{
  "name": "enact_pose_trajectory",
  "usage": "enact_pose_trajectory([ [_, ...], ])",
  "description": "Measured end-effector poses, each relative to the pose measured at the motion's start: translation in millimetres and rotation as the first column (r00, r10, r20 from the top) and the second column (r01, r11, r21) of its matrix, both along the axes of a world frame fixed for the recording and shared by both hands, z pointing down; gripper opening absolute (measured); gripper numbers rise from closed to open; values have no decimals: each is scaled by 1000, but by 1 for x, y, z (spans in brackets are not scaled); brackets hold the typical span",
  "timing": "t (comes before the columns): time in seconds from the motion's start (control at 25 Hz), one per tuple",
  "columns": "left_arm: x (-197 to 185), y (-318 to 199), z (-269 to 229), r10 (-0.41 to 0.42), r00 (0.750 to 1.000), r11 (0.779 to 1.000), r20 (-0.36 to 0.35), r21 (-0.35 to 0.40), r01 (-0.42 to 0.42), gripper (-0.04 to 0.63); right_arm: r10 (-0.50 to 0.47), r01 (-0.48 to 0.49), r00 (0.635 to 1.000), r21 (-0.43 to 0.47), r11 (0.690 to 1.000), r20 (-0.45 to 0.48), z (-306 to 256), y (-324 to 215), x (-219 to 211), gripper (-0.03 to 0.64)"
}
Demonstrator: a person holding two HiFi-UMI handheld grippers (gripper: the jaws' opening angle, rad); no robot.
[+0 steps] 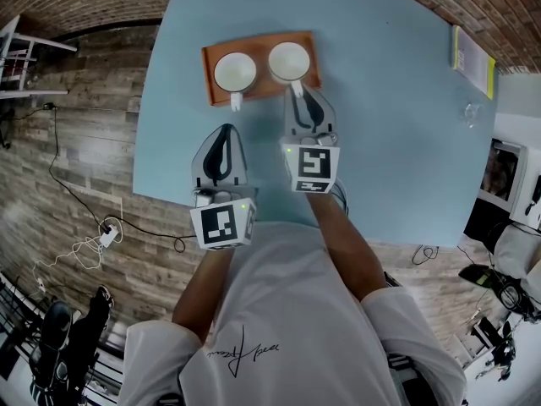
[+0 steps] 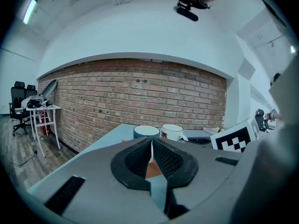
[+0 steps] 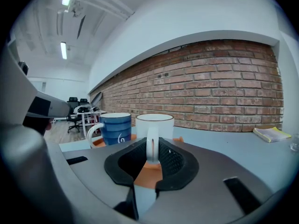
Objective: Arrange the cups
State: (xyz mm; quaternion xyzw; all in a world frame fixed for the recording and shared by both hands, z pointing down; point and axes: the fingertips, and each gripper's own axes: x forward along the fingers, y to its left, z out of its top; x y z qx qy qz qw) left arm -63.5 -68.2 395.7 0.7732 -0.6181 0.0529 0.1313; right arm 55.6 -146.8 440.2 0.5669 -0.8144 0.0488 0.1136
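Note:
An orange tray (image 1: 259, 46) on the light blue table (image 1: 397, 150) carries two cups side by side. The blue cup (image 1: 235, 72) stands at the left with its handle toward me. To its right is the white cup (image 1: 289, 59). My right gripper (image 1: 296, 90) reaches its handle. In the right gripper view the white cup's handle (image 3: 152, 149) stands upright between the pads, and the right gripper (image 3: 152, 141) is shut on it. The blue cup (image 3: 114, 129) sits to the left. My left gripper (image 1: 225, 130) hovers short of the tray. It is shut and empty (image 2: 152, 138).
A yellow book (image 1: 472, 57) and a clear glass (image 1: 470, 112) lie near the table's far right edge. The table's near edge runs just under my grippers. Cables (image 1: 93, 244) trail over the wooden floor at the left, and a brick wall (image 2: 140, 97) stands behind the table.

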Motion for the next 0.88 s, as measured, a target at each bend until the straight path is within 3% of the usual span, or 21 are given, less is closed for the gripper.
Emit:
enact_pose_trajectory([
  [0.56,-3,-1,10,-11,1000,1000,9,-26,11,12,-38,39,999,-25,999,26,3,5,-6,97],
  [0.88,-12,-7,30,-24,999,997,32,-66,26,12,1,-1,999,-4,1000,36,-6,11,5,97],
])
